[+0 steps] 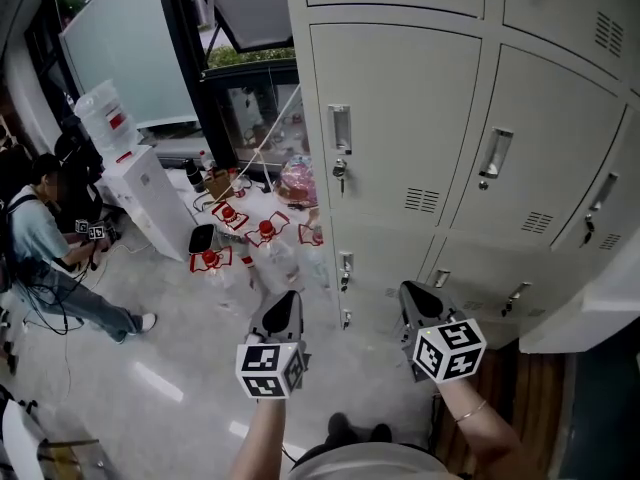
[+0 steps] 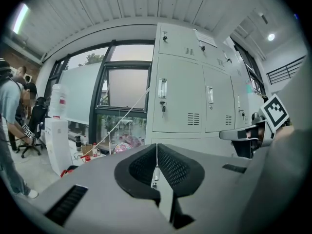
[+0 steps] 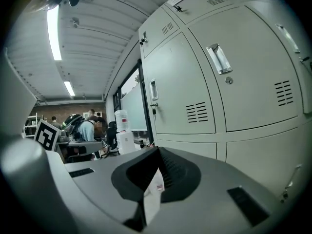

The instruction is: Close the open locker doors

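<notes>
- Now my grey left gripper (image 1: pixel 283 310) and right gripper (image 1: pixel 420 300) are both empty, black ribbed pads pressed together, presumably so I can push with blunt tips.
- They face the pale grey sheet-metal lockers (image 1: pixel 400 118).
- What looks like the open door (image 1: pixel 592 313), a smooth flat panel, juts out just right of my right gripper.

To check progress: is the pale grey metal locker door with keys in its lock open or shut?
Shut. The pale grey metal locker door with keys lies flush with its neighbours; no gap shows.

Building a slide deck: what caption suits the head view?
Shut left claw and shut right claw held before a bank of grey lockers.
</notes>
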The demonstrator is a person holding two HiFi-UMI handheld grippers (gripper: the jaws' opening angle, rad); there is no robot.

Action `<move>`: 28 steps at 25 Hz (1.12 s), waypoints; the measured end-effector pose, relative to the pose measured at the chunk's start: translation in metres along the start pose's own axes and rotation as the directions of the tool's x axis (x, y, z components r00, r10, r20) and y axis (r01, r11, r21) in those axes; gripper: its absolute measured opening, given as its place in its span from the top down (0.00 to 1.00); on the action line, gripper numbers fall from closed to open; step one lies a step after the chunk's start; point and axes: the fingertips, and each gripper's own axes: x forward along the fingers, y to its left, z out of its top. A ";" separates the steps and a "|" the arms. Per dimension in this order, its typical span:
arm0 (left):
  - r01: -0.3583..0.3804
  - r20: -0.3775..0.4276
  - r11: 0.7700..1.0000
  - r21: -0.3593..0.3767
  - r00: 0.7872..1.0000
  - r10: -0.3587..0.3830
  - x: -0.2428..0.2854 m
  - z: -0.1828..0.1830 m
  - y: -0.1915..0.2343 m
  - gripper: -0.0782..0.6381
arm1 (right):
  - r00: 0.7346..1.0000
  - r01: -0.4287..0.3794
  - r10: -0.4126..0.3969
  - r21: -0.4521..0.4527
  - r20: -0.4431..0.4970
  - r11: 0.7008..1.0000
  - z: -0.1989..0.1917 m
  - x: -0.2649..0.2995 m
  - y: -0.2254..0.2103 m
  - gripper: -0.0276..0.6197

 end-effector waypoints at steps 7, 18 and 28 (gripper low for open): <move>-0.012 0.008 1.000 0.008 1.000 0.012 -0.010 -0.005 -0.007 0.86 | 0.999 0.034 -0.034 -0.005 -0.012 0.999 -0.006 -0.022 -0.013 0.95; -0.014 0.008 1.000 0.004 1.000 0.014 -0.018 -0.003 -0.017 0.86 | 0.999 0.028 -0.028 -0.007 -0.015 1.000 -0.008 -0.034 -0.011 0.95; -0.018 0.015 1.000 0.006 1.000 0.018 -0.025 -0.003 -0.017 0.86 | 0.999 0.025 -0.025 -0.006 -0.020 1.000 -0.011 -0.038 -0.010 0.95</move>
